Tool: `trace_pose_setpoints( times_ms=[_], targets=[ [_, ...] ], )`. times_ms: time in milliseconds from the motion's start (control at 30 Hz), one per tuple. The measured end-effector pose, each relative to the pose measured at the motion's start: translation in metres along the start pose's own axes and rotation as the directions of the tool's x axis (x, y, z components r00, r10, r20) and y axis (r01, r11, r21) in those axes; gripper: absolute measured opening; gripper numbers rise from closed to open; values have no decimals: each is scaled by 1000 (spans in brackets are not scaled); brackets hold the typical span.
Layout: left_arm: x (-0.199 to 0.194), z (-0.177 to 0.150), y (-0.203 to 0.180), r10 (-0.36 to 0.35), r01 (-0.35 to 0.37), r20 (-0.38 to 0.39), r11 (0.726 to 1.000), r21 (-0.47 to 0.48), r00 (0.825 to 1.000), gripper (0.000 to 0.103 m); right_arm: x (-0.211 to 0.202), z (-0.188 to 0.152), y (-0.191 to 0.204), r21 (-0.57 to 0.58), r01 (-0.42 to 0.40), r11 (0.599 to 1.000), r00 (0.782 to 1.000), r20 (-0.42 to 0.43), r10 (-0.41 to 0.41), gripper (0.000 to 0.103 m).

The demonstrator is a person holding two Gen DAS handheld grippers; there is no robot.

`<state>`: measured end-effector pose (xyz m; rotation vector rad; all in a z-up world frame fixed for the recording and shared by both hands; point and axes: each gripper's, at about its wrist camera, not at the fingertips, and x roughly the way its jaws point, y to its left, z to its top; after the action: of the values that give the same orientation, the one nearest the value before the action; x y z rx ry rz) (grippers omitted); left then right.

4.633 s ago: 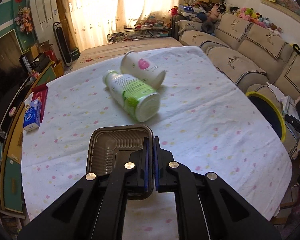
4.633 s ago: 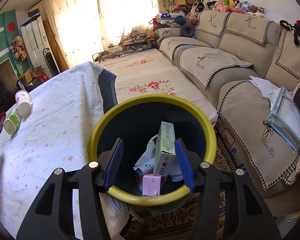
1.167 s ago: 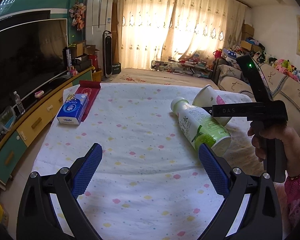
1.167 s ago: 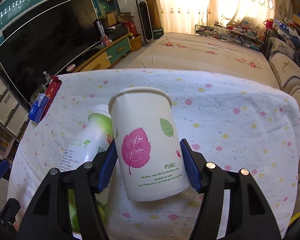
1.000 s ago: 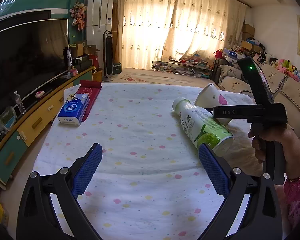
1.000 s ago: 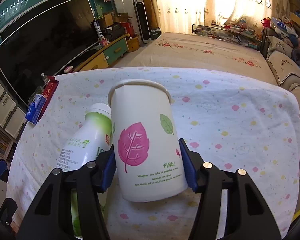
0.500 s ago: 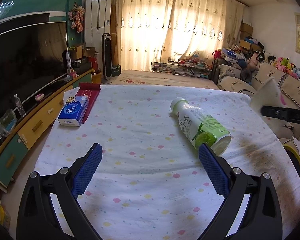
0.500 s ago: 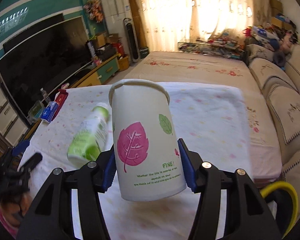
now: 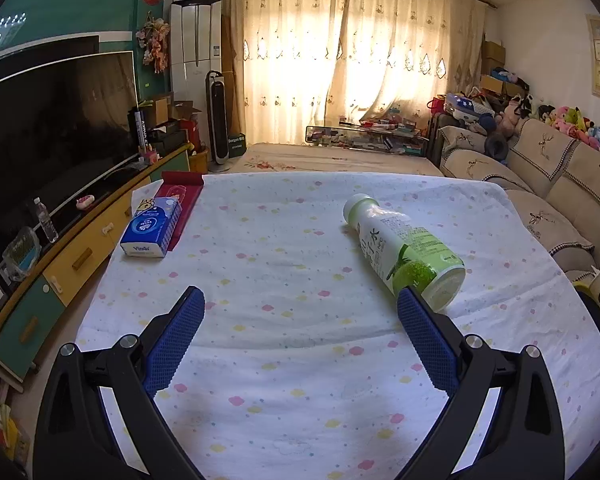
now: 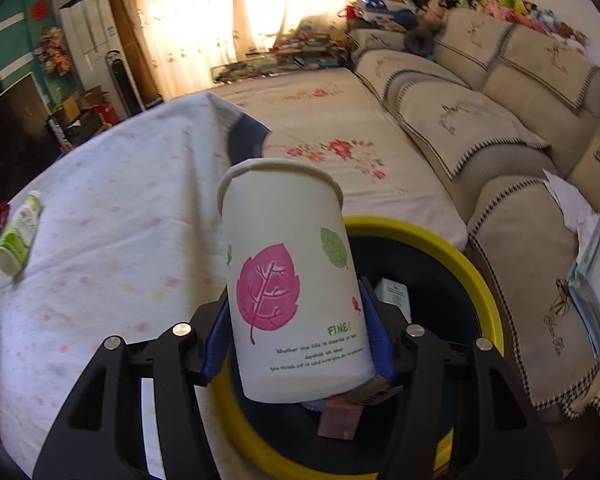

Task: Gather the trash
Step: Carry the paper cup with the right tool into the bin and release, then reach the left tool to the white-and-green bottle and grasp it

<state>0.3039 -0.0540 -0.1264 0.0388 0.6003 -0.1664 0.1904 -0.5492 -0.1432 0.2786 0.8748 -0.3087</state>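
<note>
A white paper cup (image 10: pixel 292 280) with a pink leaf print sits between the blue pads of my right gripper (image 10: pixel 294 312), whose jaws are opening; the pads still touch the cup's sides. It hangs above the yellow-rimmed dark bin (image 10: pixel 480 280) beside the table, which holds small boxes (image 10: pixel 394 292). A green-and-white bottle (image 9: pixel 404 248) lies on its side on the dotted tablecloth (image 9: pixel 292 340), also small at the left of the right wrist view as the bottle (image 10: pixel 16 236). My left gripper (image 9: pixel 299 298) hovers over the cloth, open and holding nothing, its right finger just in front of the bottle's base.
A blue tissue pack (image 9: pixel 152 226) lies on a red mat (image 9: pixel 182 192) at the table's left edge. A TV (image 9: pixel 52 128) and low cabinet stand to the left. A beige sofa (image 10: pixel 480 120) runs along the right, papers (image 10: pixel 592 264) on its seat.
My right gripper has carried the cup off the table and swung right until it is over the bin. The hand and cup have slid to the left wrist view's right edge. The left gripper has stayed put.
</note>
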Motion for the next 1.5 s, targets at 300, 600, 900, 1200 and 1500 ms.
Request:
trace_pose_setpoints(
  times_ms=[300, 600, 900, 1200, 1500],
  targets=[
    [4, -2, -3, -3, 3, -14, 1000, 15, 1000, 95, -3, -3, -9, 154, -12, 988, 999, 52, 4, 66],
    [5, 4, -15, -43, 44, -43, 999, 6, 998, 95, -55, -5, 68, 39, -62, 997, 953, 301, 47, 72],
    [26, 52, -84, -72, 79, -104, 995, 59, 992, 95, -62, -20, 86, -10, 12, 1000, 922, 388, -7, 72],
    [110, 73, -105, 67, -70, -249, 998, -2, 966, 95, -69, -26, 94, -30, 54, 998, 896, 442, -35, 72],
    [150, 61, -91, 54, -89, -374, 993, -77, 926, 77, -66, -24, 94, -23, 52, 998, 906, 422, -38, 77]
  ],
)
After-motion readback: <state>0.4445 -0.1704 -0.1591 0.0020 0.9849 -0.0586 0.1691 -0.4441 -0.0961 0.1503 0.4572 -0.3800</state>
